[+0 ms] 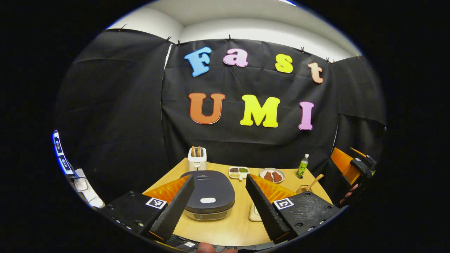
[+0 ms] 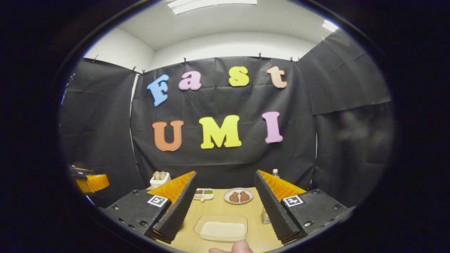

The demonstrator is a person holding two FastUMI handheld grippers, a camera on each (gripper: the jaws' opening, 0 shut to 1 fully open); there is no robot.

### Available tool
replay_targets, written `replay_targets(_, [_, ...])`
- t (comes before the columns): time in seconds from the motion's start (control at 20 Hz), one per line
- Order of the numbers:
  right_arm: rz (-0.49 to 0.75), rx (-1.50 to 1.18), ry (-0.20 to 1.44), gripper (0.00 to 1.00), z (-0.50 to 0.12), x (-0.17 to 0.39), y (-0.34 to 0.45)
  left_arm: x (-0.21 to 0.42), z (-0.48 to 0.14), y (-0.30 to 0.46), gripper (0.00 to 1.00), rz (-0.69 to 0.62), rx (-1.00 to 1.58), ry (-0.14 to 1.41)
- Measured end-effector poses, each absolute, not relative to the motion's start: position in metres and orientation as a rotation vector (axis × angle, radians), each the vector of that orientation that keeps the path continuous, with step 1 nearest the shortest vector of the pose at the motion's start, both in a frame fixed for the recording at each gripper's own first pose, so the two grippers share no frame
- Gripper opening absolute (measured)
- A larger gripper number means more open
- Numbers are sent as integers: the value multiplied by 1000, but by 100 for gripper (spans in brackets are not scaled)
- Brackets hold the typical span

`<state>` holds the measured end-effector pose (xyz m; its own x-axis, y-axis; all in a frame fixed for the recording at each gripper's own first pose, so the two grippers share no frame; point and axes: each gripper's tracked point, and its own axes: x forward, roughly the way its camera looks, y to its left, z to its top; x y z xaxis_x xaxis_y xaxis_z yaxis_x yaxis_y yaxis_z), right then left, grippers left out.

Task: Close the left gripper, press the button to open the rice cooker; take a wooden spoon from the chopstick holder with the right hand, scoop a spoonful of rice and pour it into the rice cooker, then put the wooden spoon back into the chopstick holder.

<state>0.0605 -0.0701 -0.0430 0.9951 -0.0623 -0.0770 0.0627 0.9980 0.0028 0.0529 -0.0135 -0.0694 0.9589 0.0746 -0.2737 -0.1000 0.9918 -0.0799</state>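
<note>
Black cloth walls close off the booth around a pale wooden table [image 1: 225,232], and everything for the job sits within reach of the rice cooker [image 1: 208,194], which serves as the landmark. Its dark lid is down, with a pale oval patch on the near part of the top that is probably the release button.

The left gripper [image 1: 219,198] hangs in front of the cooker with its fingers spread wide, empty, the cooker framed between them. That suits an approach, but the task calls for the fingers to be brought together first so they form one blunt tip for pressing.

Right of the cooker, the wooden spoon [image 1: 314,182] leans out of the chopstick holder [image 1: 301,189], handle up so it can be pinched from above. A green bottle [image 1: 302,165] stands behind the holder. Behind the cooker are a toaster [image 1: 197,159], a divided tray [image 1: 239,172] and a plate [image 1: 271,175].

The right gripper [image 2: 225,207] is likewise released and carrying nothing, hovering over the clear dish of rice [image 2: 222,229], which lies just right of the cooker. Nothing of the task looks begun.
</note>
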Motion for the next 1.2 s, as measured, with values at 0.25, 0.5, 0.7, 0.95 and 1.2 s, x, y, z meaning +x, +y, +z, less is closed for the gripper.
replay_targets(0.25, [-13,37,122,100,-73,100,-69,75,-120,-11,95,120,-135,477])
replay_targets(0.5, [44,78,210,100,-115,143,-74,94,-160,-19,58,142,-158,644])
replay_targets(0.7, [71,45,215,100,-120,161,-89,107,-198,-24,43,135,-195,759])
replay_targets(0.95, [33,37,228,97,-128,161,-112,132,-233,-11,4,136,-212,853])
replay_targets(1.2, [-39,34,221,97,-123,161,-144,142,-253,0,0,129,-227,925])
